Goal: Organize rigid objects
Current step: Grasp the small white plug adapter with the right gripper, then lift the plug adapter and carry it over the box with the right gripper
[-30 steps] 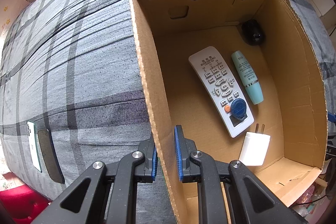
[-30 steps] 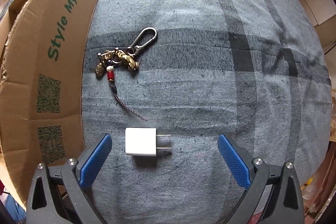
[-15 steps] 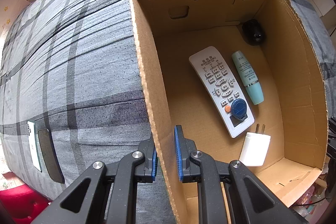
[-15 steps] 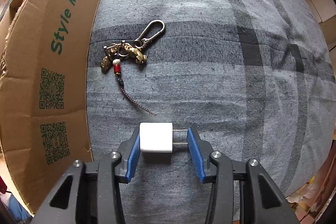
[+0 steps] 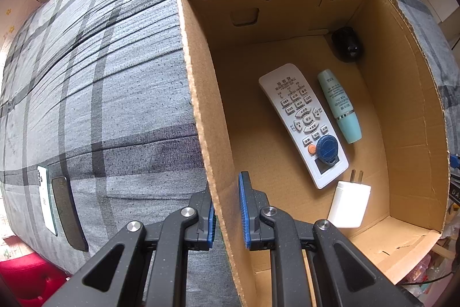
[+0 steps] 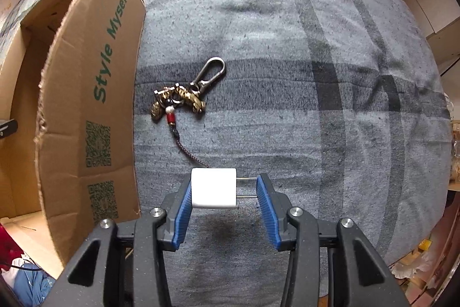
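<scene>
Clamped end-on, right gripper [image 6: 224,189] holds the charger [image 6: 214,187] by its prongs; it could pivot out. Left gripper [image 5: 227,209] pinches the box wall [image 5: 201,105].

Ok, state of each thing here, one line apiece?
Left claw: shut on the cardboard box wall.
Right claw: shut on the white charger, lifted off the bed.
Keychain: lying flat on the bedspread.
Remote: lying inside box.

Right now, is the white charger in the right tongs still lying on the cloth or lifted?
Lifted. The white charger sits clamped in the right tongs, with its shadow on the cloth below.
</scene>
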`<state>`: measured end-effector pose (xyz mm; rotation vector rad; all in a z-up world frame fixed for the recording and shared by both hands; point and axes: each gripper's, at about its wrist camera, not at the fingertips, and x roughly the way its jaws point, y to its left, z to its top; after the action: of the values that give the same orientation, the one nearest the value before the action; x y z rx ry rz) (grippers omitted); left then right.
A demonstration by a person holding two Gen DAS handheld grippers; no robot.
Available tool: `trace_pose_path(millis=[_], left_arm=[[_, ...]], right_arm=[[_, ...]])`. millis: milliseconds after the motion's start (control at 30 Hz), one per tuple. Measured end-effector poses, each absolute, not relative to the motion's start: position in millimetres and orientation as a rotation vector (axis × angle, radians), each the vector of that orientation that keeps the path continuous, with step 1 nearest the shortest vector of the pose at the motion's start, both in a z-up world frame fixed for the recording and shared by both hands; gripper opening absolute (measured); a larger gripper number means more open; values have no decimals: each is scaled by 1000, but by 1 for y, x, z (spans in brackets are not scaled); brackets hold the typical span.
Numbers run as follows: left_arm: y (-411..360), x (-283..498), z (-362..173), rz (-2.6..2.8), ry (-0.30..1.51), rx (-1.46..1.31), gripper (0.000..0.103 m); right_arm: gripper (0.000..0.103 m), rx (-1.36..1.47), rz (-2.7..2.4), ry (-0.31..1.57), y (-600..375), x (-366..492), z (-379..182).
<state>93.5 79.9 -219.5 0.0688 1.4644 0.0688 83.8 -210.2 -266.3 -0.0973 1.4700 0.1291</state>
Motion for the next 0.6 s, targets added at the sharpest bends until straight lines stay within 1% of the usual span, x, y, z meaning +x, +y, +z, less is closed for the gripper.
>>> trace_pose_path(millis=[600], left_arm=[[81,94,-221,64,1466,67,15]], right_arm=[[47,-117,180,1355,-184,96,-193]])
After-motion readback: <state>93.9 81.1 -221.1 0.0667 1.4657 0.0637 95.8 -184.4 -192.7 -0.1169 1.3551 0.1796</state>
